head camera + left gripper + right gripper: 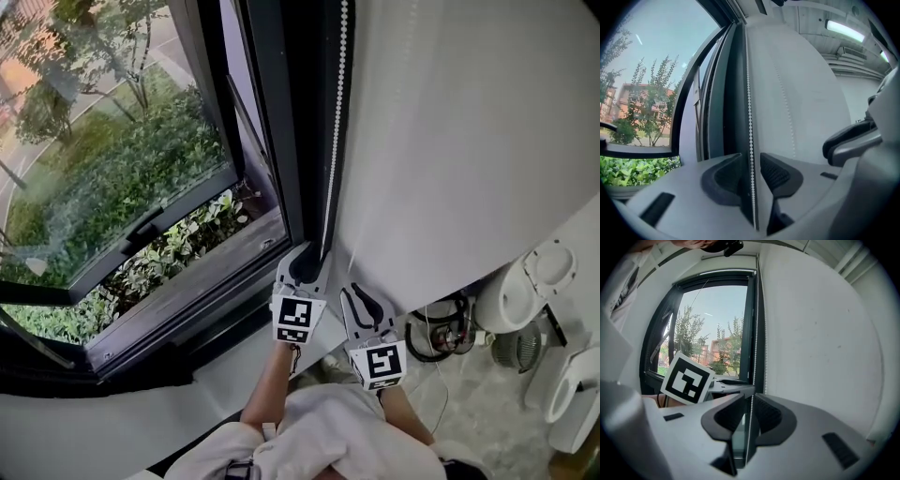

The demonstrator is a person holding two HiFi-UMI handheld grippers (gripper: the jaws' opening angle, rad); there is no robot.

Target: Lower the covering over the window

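**Operator:** Finger status?

**Technician:** Left gripper (751, 161): fingers apart, with the white bead chain (750, 117) running between them unclamped. Right gripper (749, 401): fingers clamped on the same chain.

**Operator:** Covering position?

**Technician:** The white fabric roller blind (450, 141) hangs just right of the dark window frame (272, 112).

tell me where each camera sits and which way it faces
head view: on the person's head, looking steeply down at the window, blind, forearms, left gripper and right gripper.
left gripper view: on the left gripper, looking along its parted jaws at the bead chain; the right gripper shows at right.
right gripper view: on the right gripper, facing the window; the left gripper's marker cube shows.
shared: all three show the bead chain.
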